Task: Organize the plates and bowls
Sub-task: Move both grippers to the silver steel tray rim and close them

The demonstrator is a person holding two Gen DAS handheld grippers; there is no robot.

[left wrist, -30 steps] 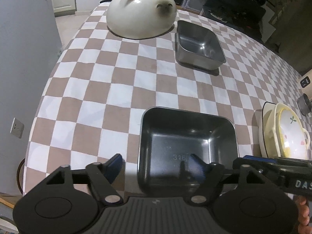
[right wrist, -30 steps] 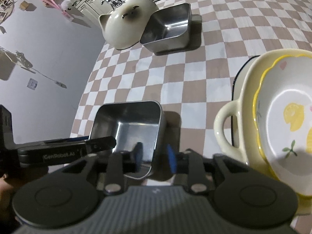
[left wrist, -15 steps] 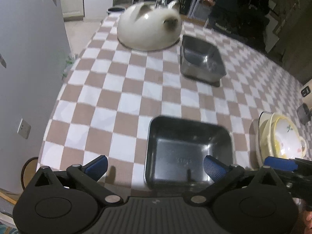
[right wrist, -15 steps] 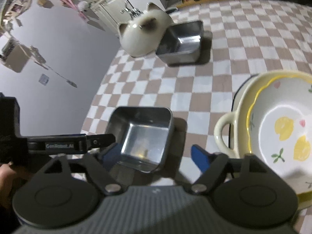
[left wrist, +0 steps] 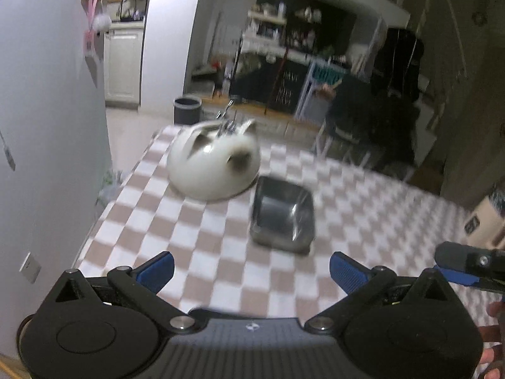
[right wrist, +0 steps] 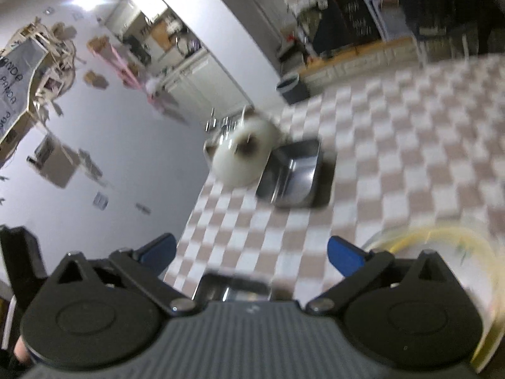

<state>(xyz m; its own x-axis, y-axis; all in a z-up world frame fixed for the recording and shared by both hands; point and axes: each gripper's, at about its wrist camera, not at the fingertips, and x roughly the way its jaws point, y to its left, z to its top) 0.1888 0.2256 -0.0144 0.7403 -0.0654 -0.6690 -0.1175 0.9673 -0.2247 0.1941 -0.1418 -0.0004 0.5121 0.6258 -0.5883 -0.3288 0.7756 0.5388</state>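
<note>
While both claws gape empty, two steel trays (right wrist: 292,173) (right wrist: 233,289) and one cat-shaped bowl (left wrist: 214,164) sit on the table.

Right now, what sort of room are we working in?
Probably a home dining area beside a kitchen: a table with a checkered cloth, metal dishes near a cat-shaped bowl, and white cabinets through the doorway.

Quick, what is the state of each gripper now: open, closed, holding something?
Left gripper: open, holding nothing.
Right gripper: open, jaws just widened, holding nothing.
</note>
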